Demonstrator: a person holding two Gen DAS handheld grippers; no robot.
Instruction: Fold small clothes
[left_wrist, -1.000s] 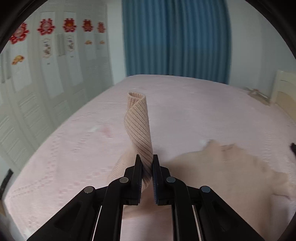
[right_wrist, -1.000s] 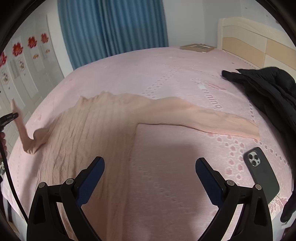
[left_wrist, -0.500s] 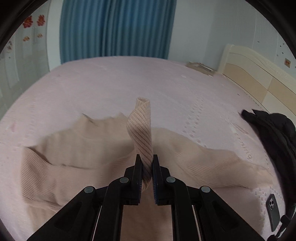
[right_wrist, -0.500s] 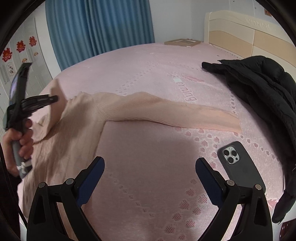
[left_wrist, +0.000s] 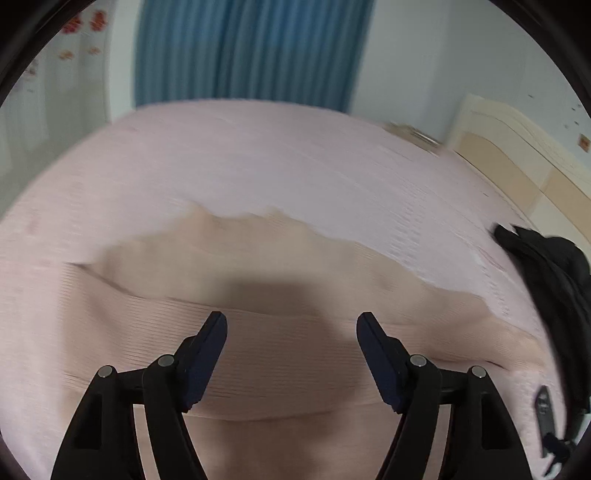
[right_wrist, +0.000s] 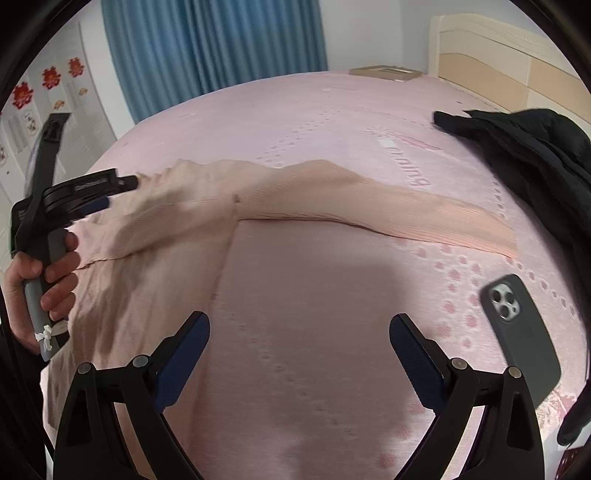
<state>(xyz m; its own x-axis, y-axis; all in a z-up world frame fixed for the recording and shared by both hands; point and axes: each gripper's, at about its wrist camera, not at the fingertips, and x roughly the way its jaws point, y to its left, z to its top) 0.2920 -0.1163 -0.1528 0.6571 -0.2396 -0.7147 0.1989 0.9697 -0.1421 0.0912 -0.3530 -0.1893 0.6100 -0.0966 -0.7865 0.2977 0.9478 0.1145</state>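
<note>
Released, sleeve (left_wrist: 258, 354) lies across sweater (right_wrist: 147, 266); left claw (left_wrist: 291, 332) spread.

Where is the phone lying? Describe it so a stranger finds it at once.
Start at the pink bed and go to the side with the black jacket. Just below the outstretched sleeve of the peach sweater lies the phone, face down. It is the only hard, grey slab here, with camera lenses showing.
</note>
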